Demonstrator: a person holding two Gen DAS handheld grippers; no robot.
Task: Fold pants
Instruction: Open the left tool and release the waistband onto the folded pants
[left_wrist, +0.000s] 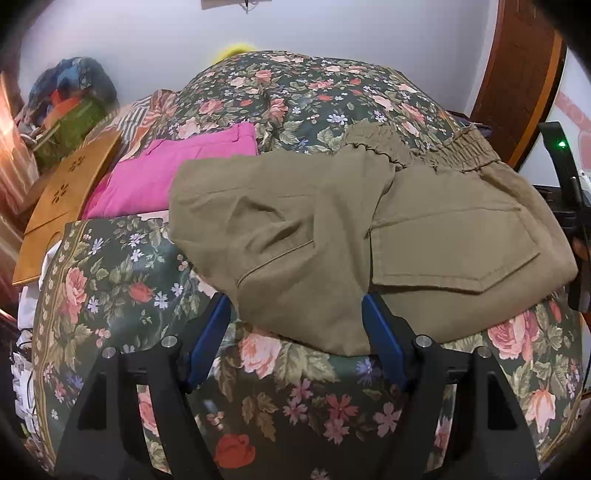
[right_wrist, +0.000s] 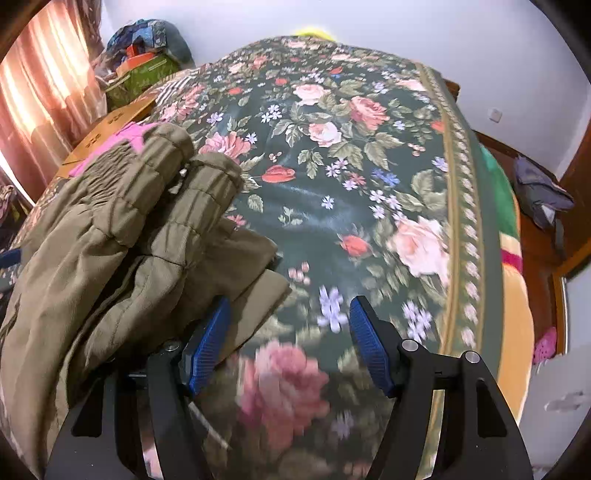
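Pale walls behind a bed (left_wrist: 110, 295) spread with a dark floral cover. Olive pants (left_wrist: 369, 229) lying bunched on that cover, elastic waistband toward the far right in the left wrist view, a flapped pocket facing up, the near edge draped down between the blue pads. Left claw (left_wrist: 295, 321) held apart, pads either side of the hanging fabric without visibly pressing it. In the right wrist view, the same pants (right_wrist: 110, 258) heaped at the left, cuffed leg ends piled on top, one corner of cloth lying against the outside of the left blue pad. Right claw (right_wrist: 290, 325) likewise apart, only floral cover between its pads, blurred there. Pink garment (left_wrist: 159, 177) folded just beyond the pants, a wooden board (left_wrist: 62, 199) beside it at the bed's left edge. Cluttered bags (right_wrist: 147, 62) and a reddish curtain (right_wrist: 40, 85) at the far left.
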